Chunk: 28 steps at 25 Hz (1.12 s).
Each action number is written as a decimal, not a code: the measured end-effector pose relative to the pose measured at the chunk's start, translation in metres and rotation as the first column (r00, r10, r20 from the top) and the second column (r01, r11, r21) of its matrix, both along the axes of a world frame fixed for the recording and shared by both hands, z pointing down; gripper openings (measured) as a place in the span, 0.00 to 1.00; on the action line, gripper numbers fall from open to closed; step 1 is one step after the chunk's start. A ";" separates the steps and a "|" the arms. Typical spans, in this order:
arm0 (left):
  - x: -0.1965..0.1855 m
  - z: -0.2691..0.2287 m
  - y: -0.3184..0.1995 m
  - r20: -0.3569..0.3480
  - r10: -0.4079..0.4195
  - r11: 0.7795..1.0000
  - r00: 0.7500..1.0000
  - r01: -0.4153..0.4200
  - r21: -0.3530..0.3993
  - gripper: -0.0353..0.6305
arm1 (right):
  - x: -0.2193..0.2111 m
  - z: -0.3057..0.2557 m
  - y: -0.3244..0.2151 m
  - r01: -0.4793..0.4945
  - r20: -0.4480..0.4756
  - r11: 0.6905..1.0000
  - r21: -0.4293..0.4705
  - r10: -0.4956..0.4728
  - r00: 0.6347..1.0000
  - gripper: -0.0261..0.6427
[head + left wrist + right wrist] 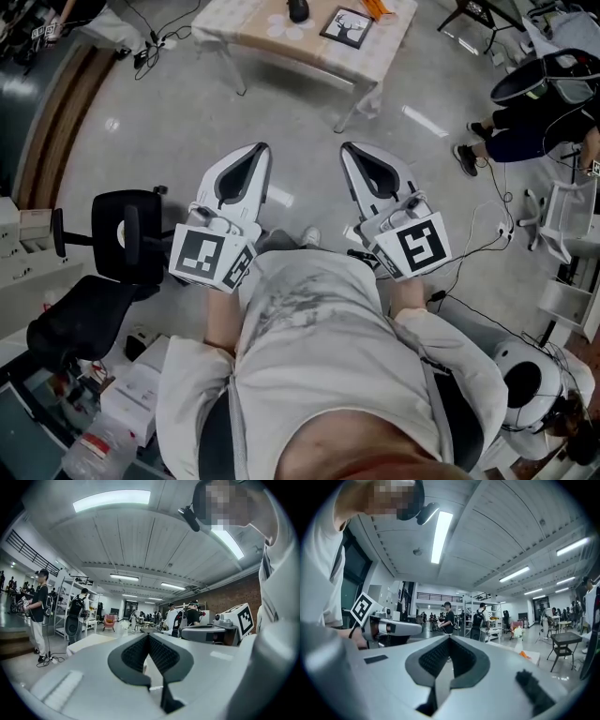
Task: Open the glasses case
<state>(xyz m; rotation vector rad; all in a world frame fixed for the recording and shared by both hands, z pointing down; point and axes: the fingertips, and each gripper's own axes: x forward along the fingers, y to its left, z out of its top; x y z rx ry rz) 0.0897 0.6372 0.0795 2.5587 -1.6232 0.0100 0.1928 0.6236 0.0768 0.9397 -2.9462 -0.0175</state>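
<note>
Two grippers are in my hands, held level and side by side in front of my chest, seen from above in the head view. My left gripper point(258, 148) has its jaws pressed together with nothing between them; its own view shows the two ribbed dark pads point(136, 654) meeting at the tips. My right gripper point(349, 148) is closed the same way and is also empty, its two pads point(436, 657) meeting in a point. Two cubes with black-and-white square markers sit on the grippers, one on each, nearest my body. The grippers are near each other but do not touch.

One table point(272, 42) with a pale cloth stands across the floor ahead, well apart from both grippers. On it are one framed picture point(346, 26), one orange item point(375, 7) at the far edge and one small dark object point(298, 9). It is too small to tell whether that dark object is the glasses case.

One black office chair point(122, 234) stands just left of my left gripper. One seated person point(534, 117) is at the far right.
</note>
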 end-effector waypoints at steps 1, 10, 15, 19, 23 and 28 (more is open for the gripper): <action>0.002 0.001 -0.001 0.004 -0.001 1.000 1.000 0.001 -0.001 0.06 | 0.001 0.001 -0.001 0.003 -0.003 1.000 -0.001 -0.003 1.000 0.06; -0.006 0.013 -0.025 0.005 -0.003 1.000 1.000 0.003 -0.016 0.06 | -0.003 0.005 -0.025 -0.015 0.012 1.000 0.020 0.014 1.000 0.06; -0.024 0.009 -0.046 -0.003 0.010 1.000 1.000 -0.010 -0.001 0.06 | -0.025 0.007 -0.041 -0.018 -0.037 1.000 0.020 0.019 0.999 0.06; -0.032 0.015 -0.081 0.007 0.030 1.000 1.000 -0.030 0.002 0.06 | -0.038 0.016 -0.073 -0.028 -0.056 1.000 0.013 0.028 0.998 0.06; -0.047 0.018 -0.105 0.003 0.044 0.999 0.999 -0.044 0.000 0.06 | -0.054 0.017 -0.096 -0.048 -0.063 0.999 0.009 0.048 0.997 0.06; -0.062 0.022 -0.130 0.001 0.071 0.997 0.997 -0.071 0.001 0.06 | -0.069 0.020 -0.120 -0.073 -0.074 0.997 0.008 0.073 0.995 0.06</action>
